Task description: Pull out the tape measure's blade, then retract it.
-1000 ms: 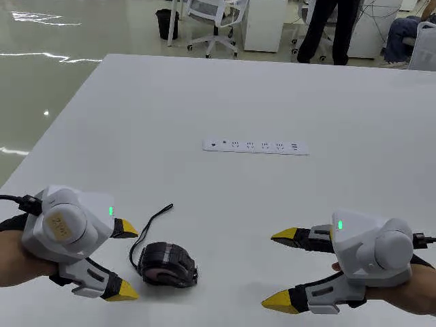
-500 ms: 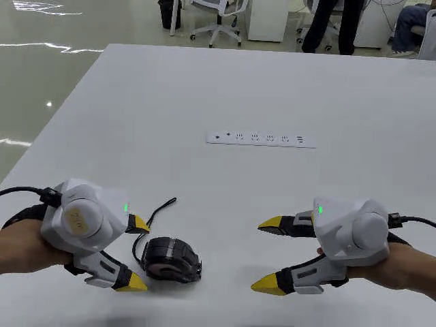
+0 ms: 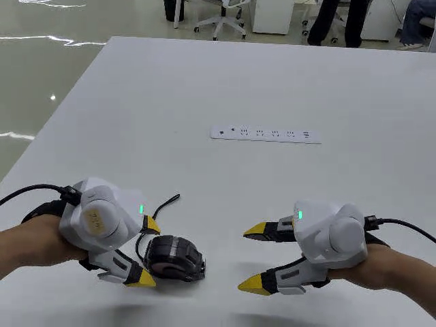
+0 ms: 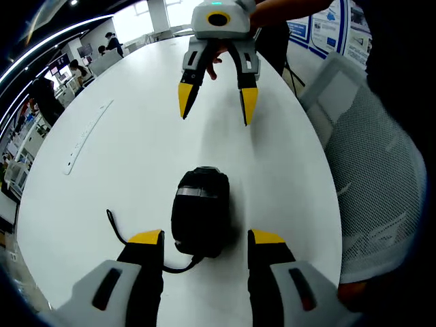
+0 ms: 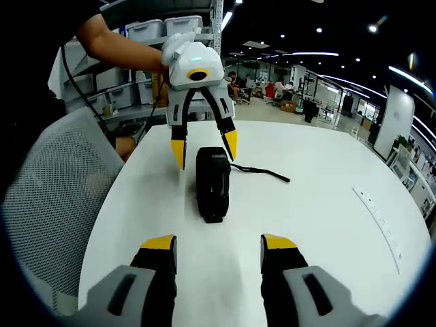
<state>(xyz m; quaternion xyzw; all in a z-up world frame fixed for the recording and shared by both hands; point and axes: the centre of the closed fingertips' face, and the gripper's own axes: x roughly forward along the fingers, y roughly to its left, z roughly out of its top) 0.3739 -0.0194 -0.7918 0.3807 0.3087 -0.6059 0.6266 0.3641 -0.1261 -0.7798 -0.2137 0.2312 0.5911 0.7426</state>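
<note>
The white tabletop's (image 3: 272,82) left edge runs slantwise just outside my left hand, with glossy grey floor (image 3: 41,68) beyond it, so there is little room on that side. My left gripper (image 3: 147,252), white with yellow-tipped black jaws, sits near the table's near edge. Its fingers are spread wide to either side of the black, rounded tape measure case (image 3: 174,257). In the left gripper view a thin strip of table shows between each tip and the case (image 4: 201,211), so I am straddling it, not pinching it. The case lies on its side, and its black wrist cord (image 3: 163,204) curls away toward the far side.

To the right of the case is a bare stretch of table, open up to my right gripper (image 3: 251,258). Its fingers are spread as well, holding nothing, and point at the case (image 5: 213,180) from well apart. Farther off, past the middle, a flat white power strip (image 3: 264,134) lies crosswise, with broad clear surface around it.
</note>
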